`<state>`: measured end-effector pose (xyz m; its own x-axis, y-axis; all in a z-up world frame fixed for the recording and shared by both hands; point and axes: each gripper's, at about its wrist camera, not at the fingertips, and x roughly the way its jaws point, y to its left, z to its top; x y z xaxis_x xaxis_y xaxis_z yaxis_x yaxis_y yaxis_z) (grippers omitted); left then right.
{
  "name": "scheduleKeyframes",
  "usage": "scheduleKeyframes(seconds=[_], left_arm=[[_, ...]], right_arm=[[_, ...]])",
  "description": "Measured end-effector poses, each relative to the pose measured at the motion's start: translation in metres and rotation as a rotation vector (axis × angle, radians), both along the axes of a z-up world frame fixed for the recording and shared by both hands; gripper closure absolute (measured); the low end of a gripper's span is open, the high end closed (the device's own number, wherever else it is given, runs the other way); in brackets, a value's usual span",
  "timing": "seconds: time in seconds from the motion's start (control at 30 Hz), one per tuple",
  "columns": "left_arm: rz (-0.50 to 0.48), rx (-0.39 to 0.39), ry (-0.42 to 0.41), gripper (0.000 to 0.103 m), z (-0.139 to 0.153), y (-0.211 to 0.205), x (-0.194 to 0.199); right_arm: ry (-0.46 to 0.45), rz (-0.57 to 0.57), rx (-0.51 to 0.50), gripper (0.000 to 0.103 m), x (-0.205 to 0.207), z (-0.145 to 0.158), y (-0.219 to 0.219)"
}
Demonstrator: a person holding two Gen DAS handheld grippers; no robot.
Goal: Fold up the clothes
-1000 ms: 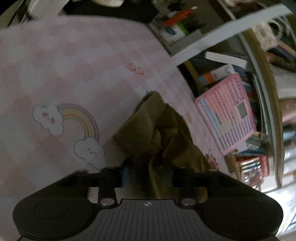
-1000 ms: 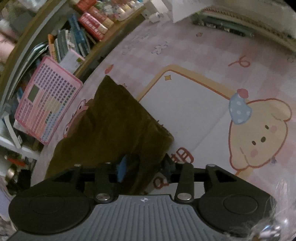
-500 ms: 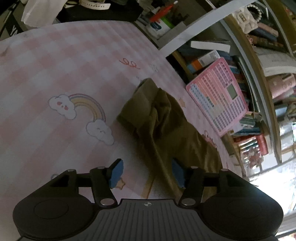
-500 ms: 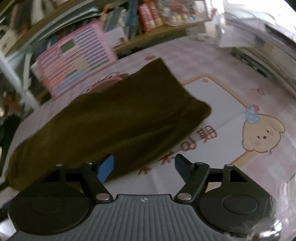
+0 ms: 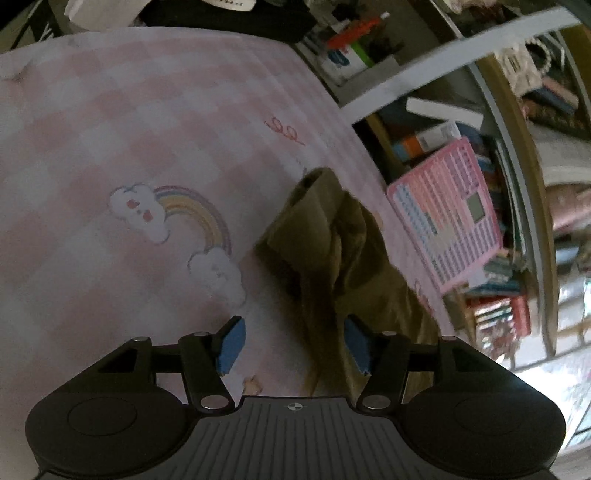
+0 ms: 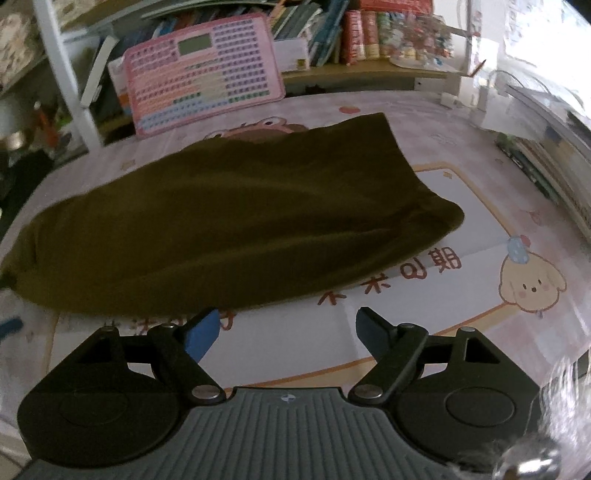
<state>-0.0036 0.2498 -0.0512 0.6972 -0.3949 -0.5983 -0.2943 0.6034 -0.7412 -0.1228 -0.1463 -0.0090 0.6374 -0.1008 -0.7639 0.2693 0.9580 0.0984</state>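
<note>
An olive-green garment (image 6: pixel 229 218) lies folded and spread flat on the pink cartoon-print table cover (image 6: pixel 480 206). In the left wrist view its end (image 5: pixel 332 258) is bunched and wrinkled. My left gripper (image 5: pixel 293 345) is open, just above the table, with the garment's edge lying between its blue pads (image 5: pixel 231 341). My right gripper (image 6: pixel 286 330) is open and empty, just in front of the garment's near edge, not touching it.
A pink keyboard toy (image 6: pixel 203 70) leans against a bookshelf (image 6: pixel 332 33) at the table's far edge. A white shelf post (image 6: pixel 66 74) stands at the left. Rainbow and cloud prints (image 5: pixel 177 221) mark the bare cover left of the garment.
Both grippers have opened and let go of the garment, which now lies flat on the table. Both have drawn back from it.
</note>
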Motion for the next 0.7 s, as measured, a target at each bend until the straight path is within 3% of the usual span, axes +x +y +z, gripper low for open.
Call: scheduleKeyframes(seconds=[0.27,0.5,0.7], left_arm=[[0.056,-0.048,0.0,0.044,-0.003,-0.004,0.029],[0.119,-0.094,0.009,0.047,-0.005,-0.005,0.037],[0.109,-0.093,0.005,0.044,-0.006,-0.005,0.038]], right_arm=[[-0.045,0.074,-0.097,0.023,0.045,0.005,0.024],[-0.104,0.238,-0.215,0.023,0.122,-0.001,0.068],[-0.117,0.336,-0.268,0.023,0.186,-0.017,0.107]])
